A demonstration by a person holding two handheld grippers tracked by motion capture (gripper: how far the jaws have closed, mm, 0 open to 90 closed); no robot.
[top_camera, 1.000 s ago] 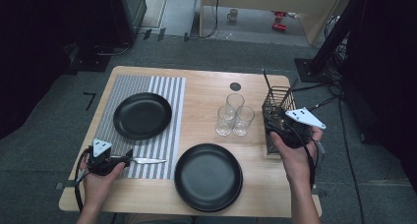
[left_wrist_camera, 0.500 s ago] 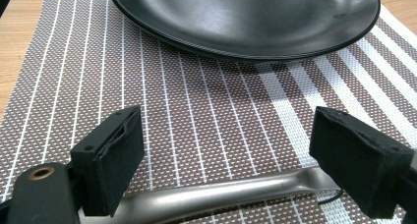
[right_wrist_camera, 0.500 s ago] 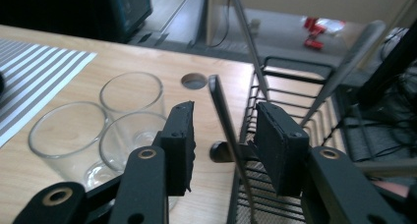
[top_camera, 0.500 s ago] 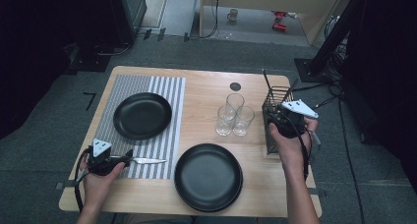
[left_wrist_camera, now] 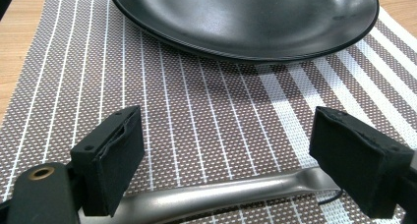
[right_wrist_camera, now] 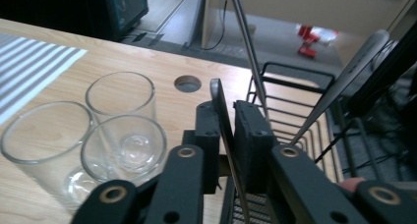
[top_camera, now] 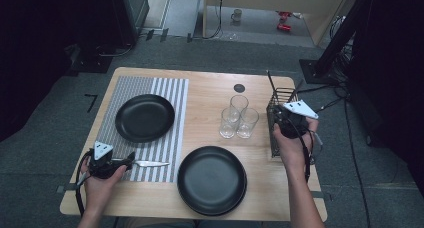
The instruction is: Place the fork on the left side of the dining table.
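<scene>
The right tool (right_wrist_camera: 227,135) is pinching a flat utensil handle (right_wrist_camera: 221,116) over the wire caddy (top_camera: 280,123) near the surface's right edge; snagging could tip it. The left tool (left_wrist_camera: 236,160) is gaping wide around a knife (top_camera: 145,163) on the striped mat (top_camera: 170,118).

utensil (right_wrist_camera: 222,117) in right tool (right_wrist_camera: 226,135): type hidden | knife (left_wrist_camera: 221,194) blade: cut off

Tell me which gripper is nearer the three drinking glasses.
Right. The right gripper sits at the wire basket just beside the glasses; the left gripper is across the table on the striped placemat.
</scene>
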